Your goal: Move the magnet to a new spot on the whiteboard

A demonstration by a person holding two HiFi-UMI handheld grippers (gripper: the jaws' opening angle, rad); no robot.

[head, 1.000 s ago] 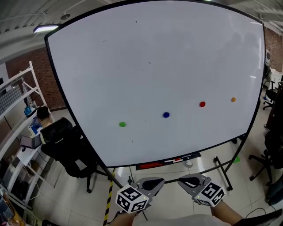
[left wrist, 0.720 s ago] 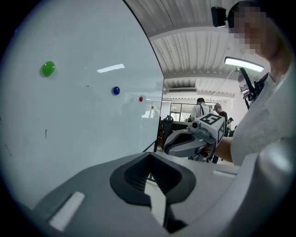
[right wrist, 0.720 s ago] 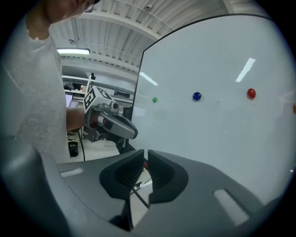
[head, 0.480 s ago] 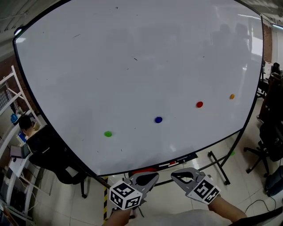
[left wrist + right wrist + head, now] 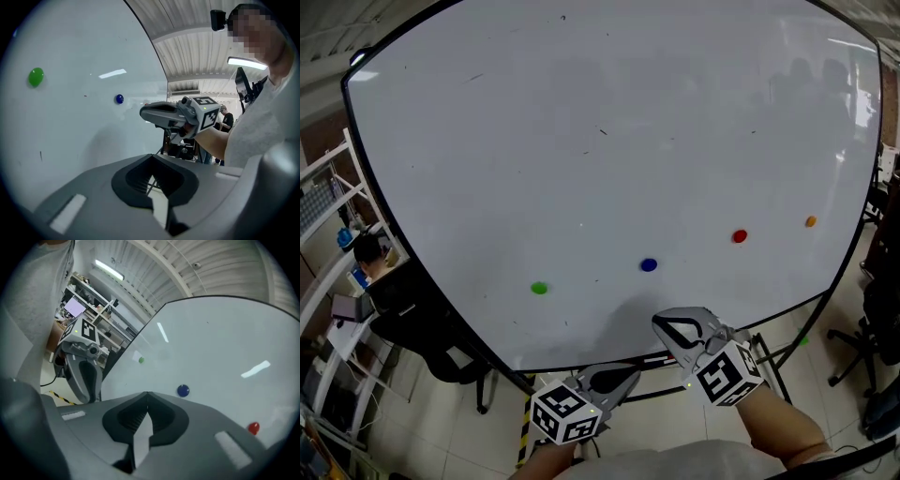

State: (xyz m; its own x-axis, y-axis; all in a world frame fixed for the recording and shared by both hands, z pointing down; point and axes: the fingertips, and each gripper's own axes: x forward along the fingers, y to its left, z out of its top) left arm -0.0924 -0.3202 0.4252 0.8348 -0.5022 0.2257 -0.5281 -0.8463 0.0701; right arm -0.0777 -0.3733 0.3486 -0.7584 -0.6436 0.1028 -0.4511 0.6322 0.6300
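Observation:
A large whiteboard (image 5: 609,131) carries a green magnet (image 5: 539,288), a blue magnet (image 5: 649,265), a red magnet (image 5: 739,236) and an orange magnet (image 5: 810,221). My right gripper (image 5: 659,322) is raised just below the blue magnet, shut and empty. In the right gripper view, its closed tips (image 5: 147,393) point at the board with the blue magnet (image 5: 183,390) just to their right. My left gripper (image 5: 633,374) hangs lower, under the board's bottom edge, also shut with nothing in it. The left gripper view shows the green magnet (image 5: 36,77) and the blue magnet (image 5: 119,99).
A black office chair (image 5: 441,323) and a white shelf rack (image 5: 328,234) stand left of the board, with a seated person (image 5: 367,248) there. The board's stand legs (image 5: 769,361) and yellow-black floor tape (image 5: 528,412) lie below. Another chair (image 5: 877,319) is at the right.
My right gripper has risen toward the board's lower part, below the blue magnet. The left gripper stays low. The head view has shifted a little.

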